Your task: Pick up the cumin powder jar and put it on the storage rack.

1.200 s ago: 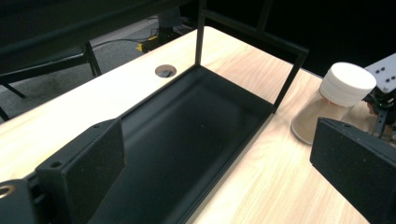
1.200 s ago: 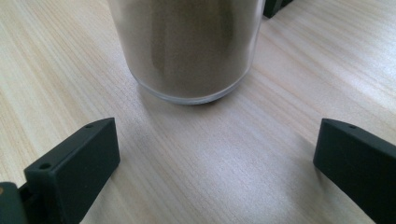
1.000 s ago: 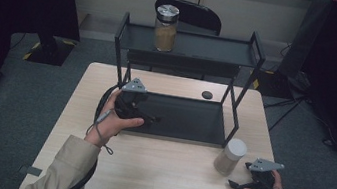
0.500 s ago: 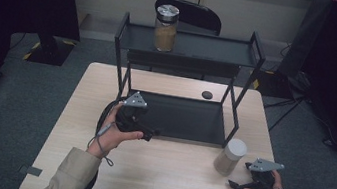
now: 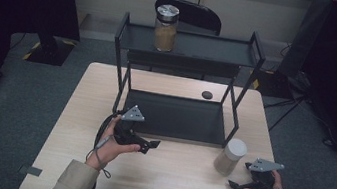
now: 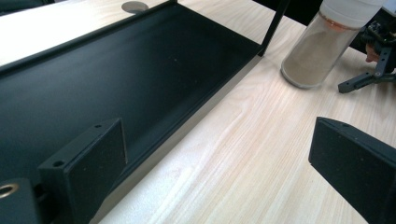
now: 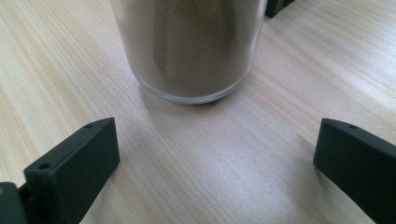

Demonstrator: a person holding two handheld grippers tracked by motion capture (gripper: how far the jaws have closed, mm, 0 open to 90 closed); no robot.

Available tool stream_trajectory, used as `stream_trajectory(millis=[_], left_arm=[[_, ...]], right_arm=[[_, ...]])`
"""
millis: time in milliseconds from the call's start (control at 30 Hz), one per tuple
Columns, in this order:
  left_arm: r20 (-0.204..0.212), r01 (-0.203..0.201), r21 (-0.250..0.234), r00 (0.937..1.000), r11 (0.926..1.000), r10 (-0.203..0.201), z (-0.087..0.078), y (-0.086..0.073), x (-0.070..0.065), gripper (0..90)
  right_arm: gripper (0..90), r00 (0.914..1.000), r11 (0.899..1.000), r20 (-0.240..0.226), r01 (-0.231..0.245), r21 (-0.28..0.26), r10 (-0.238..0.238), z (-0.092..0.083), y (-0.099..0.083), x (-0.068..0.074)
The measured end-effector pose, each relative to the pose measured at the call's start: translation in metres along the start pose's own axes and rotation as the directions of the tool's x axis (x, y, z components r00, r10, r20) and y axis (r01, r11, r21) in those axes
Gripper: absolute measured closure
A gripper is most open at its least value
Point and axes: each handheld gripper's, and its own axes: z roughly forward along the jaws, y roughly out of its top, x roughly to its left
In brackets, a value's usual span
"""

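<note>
My left gripper (image 5: 148,145) hangs low over the surface (image 5: 78,111), just at the front lip of the rack's (image 5: 258,52) bottom tray (image 6: 154,70); its jaws are spread wide with nothing between them. Up on the rack's top shelf stands a metal-lidded jar (image 5: 165,28) of brown powder, well apart from both hands. Further right, the white-capped jar (image 5: 230,156) of tan powder stands upright on the surface, just beside the tray's front right corner. My right gripper (image 5: 236,185) lies near it, jaws spread wide, and the jar's base (image 7: 187,70) sits ahead of them, not yet between the pads. As I judge it, the step in hand is taking this jar with the right gripper. To do it well I should slide straight forward, keeping level, so the glass enters the gap centred, and clamp on the body below the cap rather than at the rounded base. A lopsided approach could nudge the jar over or against the rack leg.
</note>
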Motion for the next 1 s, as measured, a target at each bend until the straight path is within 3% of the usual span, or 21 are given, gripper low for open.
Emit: stream_trajectory(millis=[167, 667, 1000], left_arm=[[-0.019, -0.015, 0.027, 0.9997, 0.9995, 0.015, 0.002, -0.007, -0.003, 3.4], [-0.034, 0.017, 0.053, 0.9993, 0.9984, -0.015, 0.005, -0.038, -0.003, 3.4], [-0.058, 0.012, 0.082, 0.9983, 0.9966, -0.008, 0.007, -0.046, -0.006, 3.5]], right_arm=[[0.0, 1.0, 1.0, 0.0, 0.0, 0.0, 0.0, 0.0, 0.0, 0.0], [0.0, 1.0, 1.0, 0.0, 0.0, 0.0, 0.0, 0.0, 0.0, 0.0], [0.0, 1.0, 1.0, 0.0, 0.0, 0.0, 0.0, 0.0, 0.0, 0.0]])
